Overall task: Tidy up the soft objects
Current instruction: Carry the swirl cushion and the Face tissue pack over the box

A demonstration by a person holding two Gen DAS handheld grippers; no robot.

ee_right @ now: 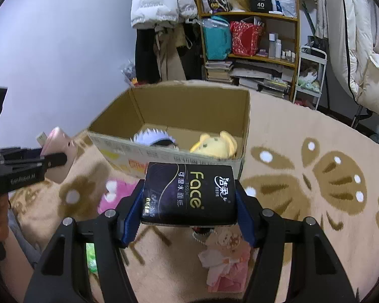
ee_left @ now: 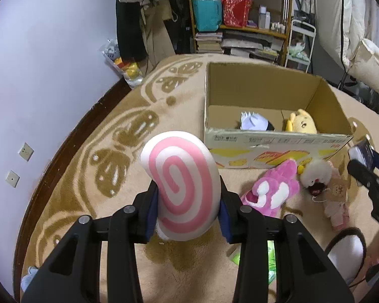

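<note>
One cardboard box (ee_left: 270, 136) stands open on the patterned rug (ee_left: 128, 131); two plush toys lie inside it, one white-haired (ee_left: 255, 122), one yellow (ee_left: 302, 123); in front of the box, on the rug, lie one pink plush (ee_left: 275, 189) and one pink-dressed doll (ee_left: 336, 202). Left gripper (ee_left: 187, 217), level, short of the box, clamps one pink-spiral cushion (ee_left: 182, 186); right gripper (ee_right: 189, 222), level, just before the box's near wall, clamps one dark tissue pack (ee_right: 189, 194).

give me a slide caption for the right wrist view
Right claw grips a dark tissue pack before the open cardboard box, where a yellow plush already sits.
</note>
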